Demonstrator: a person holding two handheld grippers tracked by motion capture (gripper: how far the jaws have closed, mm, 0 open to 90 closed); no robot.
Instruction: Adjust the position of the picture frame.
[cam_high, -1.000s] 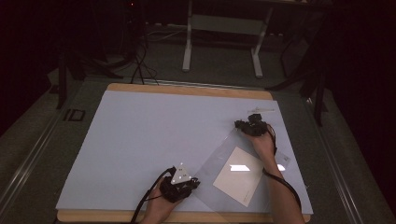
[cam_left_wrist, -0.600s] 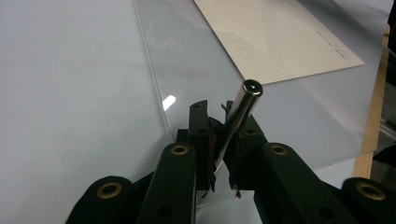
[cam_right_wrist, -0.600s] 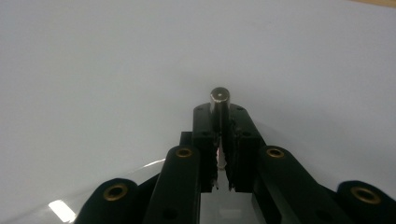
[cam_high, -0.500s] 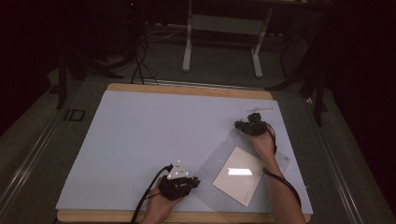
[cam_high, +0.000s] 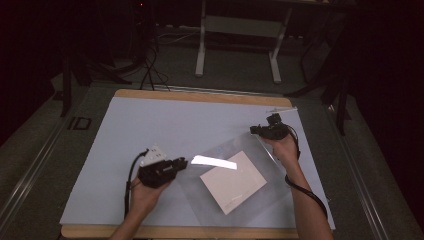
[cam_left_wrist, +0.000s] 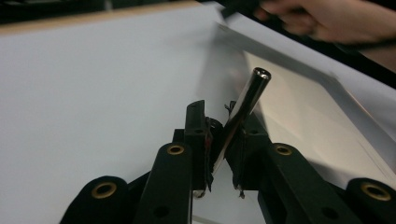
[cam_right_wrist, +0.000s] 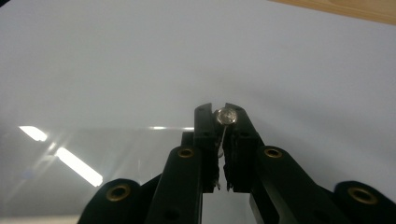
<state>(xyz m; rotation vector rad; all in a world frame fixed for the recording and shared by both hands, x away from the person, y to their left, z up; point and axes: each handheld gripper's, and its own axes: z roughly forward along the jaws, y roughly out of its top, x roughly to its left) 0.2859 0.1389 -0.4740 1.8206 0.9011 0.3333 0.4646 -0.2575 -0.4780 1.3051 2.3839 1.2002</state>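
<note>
A clear plastic sleeve (cam_high: 272, 167) with a white sheet of paper (cam_high: 233, 181) inside is held just above the pale mat, between both grippers. My left gripper (cam_high: 182, 162) is shut on the sleeve's near-left corner. In the left gripper view the left gripper (cam_left_wrist: 215, 109) pinches a shiny tube-like fold of the sleeve (cam_left_wrist: 245, 100); its jaws have just eased open a little and still hold that fold. My right gripper (cam_high: 255, 130) is shut on the far-right corner. In the right gripper view the right gripper (cam_right_wrist: 222, 112) clamps a small round clear bit (cam_right_wrist: 225, 115) at its tips.
The pale mat (cam_high: 150, 130) covers a wooden tabletop (cam_high: 200, 95). Beyond the far edge stand a metal frame (cam_high: 235, 30) and floor cables (cam_high: 150, 65). The other hand (cam_left_wrist: 336, 21) shows at the top right of the left gripper view.
The left gripper has moved up and to the left in the high view, raising its corner of the sleeve. The right gripper has risen slightly. The sleeve's glare has shifted left.
</note>
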